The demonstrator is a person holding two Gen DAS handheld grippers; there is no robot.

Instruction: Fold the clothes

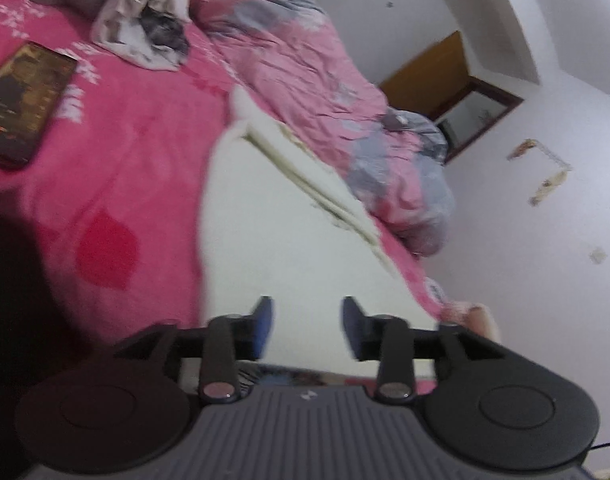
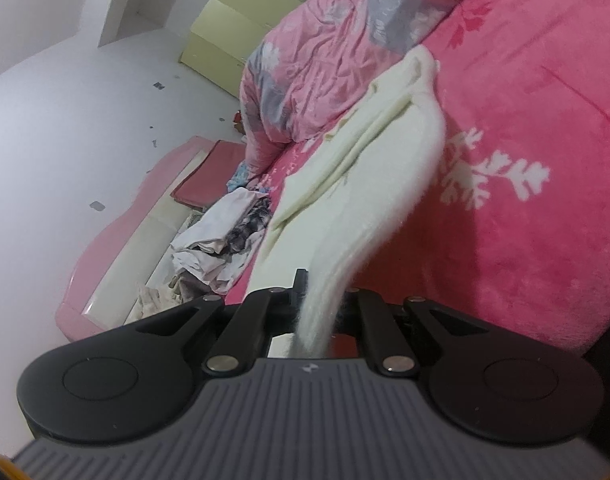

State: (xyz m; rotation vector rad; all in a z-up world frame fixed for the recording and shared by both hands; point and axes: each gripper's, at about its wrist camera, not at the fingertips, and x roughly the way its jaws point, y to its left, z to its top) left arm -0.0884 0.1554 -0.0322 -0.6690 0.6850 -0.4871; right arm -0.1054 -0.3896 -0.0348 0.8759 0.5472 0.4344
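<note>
Motion blur smears the whole left wrist view, so the screen of the phone on the bed cannot be read, and the frame's left edge crops it. A dark mass at lower left stays unidentifiable. In the right wrist view, the cream garment hides the right gripper fingertips. The heap of clothes beyond is too jumbled to sort out.

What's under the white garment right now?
The pink blanket shows all round the white garment. Whatever lies directly beneath it is covered.
</note>
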